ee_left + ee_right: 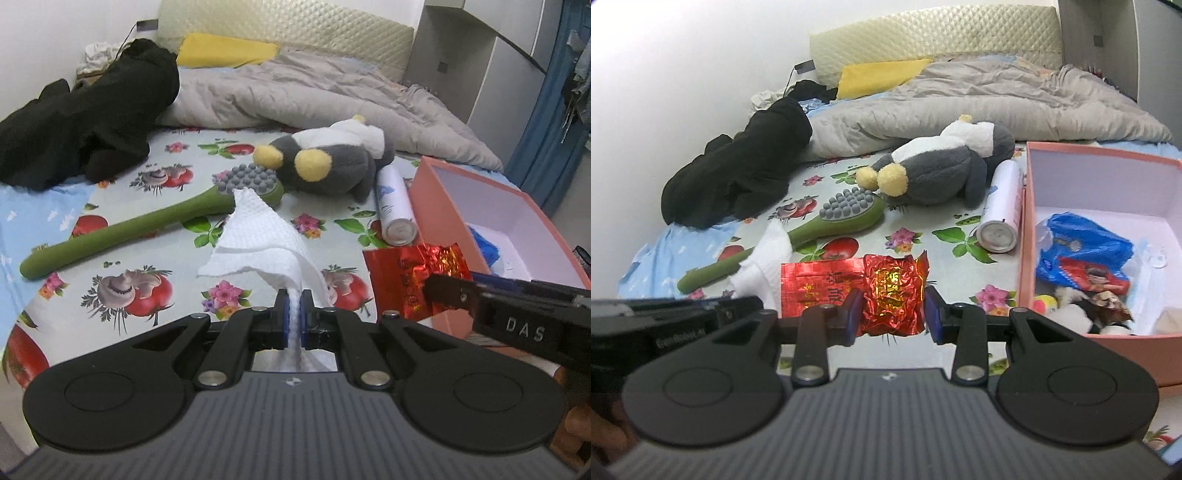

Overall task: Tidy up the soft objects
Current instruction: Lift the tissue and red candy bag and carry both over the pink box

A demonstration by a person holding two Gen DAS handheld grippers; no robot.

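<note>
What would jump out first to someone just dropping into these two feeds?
The left gripper pinches a white paper towel that fans up in front of it, while the right gripper holds a crinkled red foil packet between its fingers. Behind them on the flowered sheet lie a grey plush penguin and a green massage brush, with the open pink box to the right already holding soft items.

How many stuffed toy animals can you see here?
2 for sure: a grey-and-white plush penguin with yellow feet lying on the bed by the white spray can, and a small furry plush toy inside the pink cardboard box. Others may be buried there.
</note>
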